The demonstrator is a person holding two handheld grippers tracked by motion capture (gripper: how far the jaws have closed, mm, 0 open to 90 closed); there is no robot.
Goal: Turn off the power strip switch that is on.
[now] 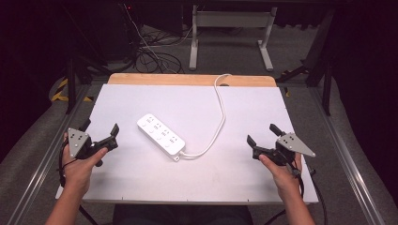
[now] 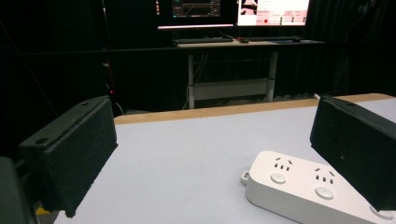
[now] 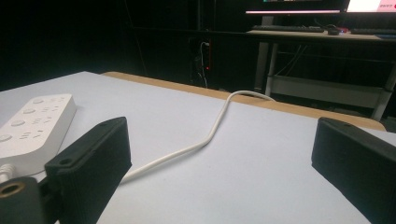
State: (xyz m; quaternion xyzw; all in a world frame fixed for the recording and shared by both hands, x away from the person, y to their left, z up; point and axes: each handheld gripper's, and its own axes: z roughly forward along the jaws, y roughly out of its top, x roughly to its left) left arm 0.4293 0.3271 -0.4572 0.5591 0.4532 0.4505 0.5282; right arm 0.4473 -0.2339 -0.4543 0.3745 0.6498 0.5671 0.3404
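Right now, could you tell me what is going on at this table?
A person holds a black two-jaw gripper in each hand over the white table. The left gripper and the right gripper both stand open and hold nothing. Between them lies a white multi-socket power strip, untouched, its white cable curving toward the far edge.

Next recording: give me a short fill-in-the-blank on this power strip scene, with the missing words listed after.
1. The white power strip lies on the table between the two ____.
2. Both the left tongs and the right tongs have their jaws ____, with nothing held.
3. The cable runs from the strip's near end to the table's ____ edge.
4. The colour of the cable is ____.

Missing words: tongs; open; far; white
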